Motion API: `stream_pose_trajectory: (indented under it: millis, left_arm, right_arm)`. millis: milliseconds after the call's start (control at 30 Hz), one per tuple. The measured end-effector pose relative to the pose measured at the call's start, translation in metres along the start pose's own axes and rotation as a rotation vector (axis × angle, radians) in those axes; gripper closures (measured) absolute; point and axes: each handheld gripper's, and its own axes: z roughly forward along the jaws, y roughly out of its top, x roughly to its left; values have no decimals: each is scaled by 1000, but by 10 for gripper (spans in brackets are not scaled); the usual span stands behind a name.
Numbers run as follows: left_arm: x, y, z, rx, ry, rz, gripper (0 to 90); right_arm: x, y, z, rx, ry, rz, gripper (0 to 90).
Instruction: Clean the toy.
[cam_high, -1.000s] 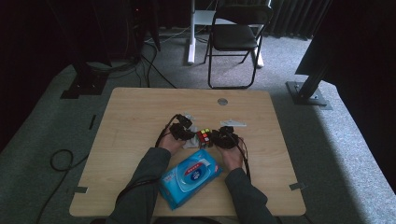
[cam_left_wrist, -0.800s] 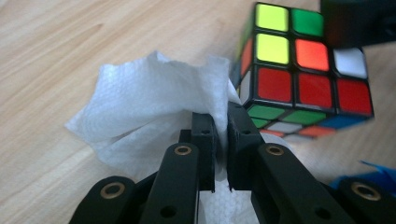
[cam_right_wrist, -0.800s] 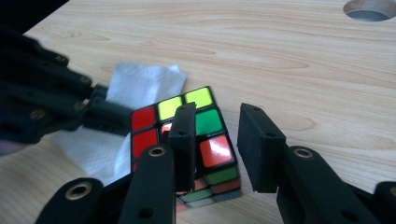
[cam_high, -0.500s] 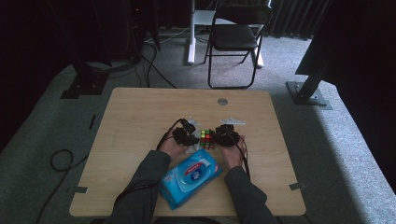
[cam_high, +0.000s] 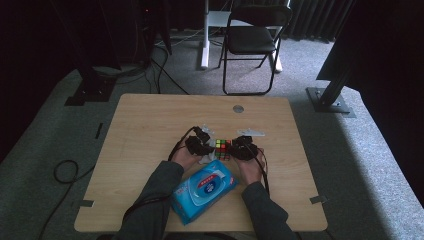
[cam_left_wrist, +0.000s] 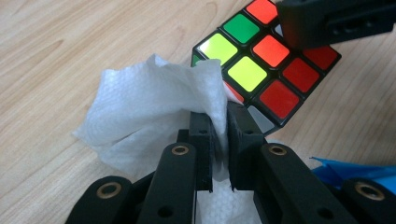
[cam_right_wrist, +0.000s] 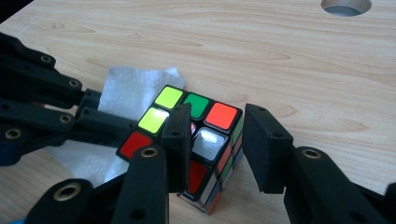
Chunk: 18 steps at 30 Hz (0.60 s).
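Note:
A scrambled colour cube (cam_high: 222, 148) lies on the wooden table (cam_high: 150, 125) between my two grippers. My left gripper (cam_left_wrist: 218, 116) is shut on a crumpled white wipe (cam_left_wrist: 149, 112), which is pressed against the cube's (cam_left_wrist: 266, 70) near side. In the high view the left gripper (cam_high: 200, 145) sits just left of the cube. My right gripper (cam_right_wrist: 218, 112) straddles the cube's (cam_right_wrist: 201, 140) right part. Its jaws have just been opening: one jaw lies over the top face, and a gap shows between the other jaw and the cube's side. The right gripper (cam_high: 243, 148) is at the cube's right.
A blue pack of wet wipes (cam_high: 202, 190) lies between the forearms near the table's front edge. A round cable hole (cam_high: 238, 108) sits at the table's far side. A folding chair (cam_high: 252, 40) stands beyond the table. Bare tabletop stretches left and right of the hands.
The left gripper has edged slightly toward the cube with the wipe. The right hand and the cube have stayed in place.

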Motion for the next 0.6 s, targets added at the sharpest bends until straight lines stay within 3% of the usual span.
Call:
stream_pose_trajectory:
  millis: [367,600]
  left_arm:
    - [1,2,-4,-20,-1,-9,824]
    - [0,8,-13,-77,-17,-20,836]
  right_arm:
    - [1,-2,0,4,13,20,682]
    - [0,-2,0,4,12,32,701]
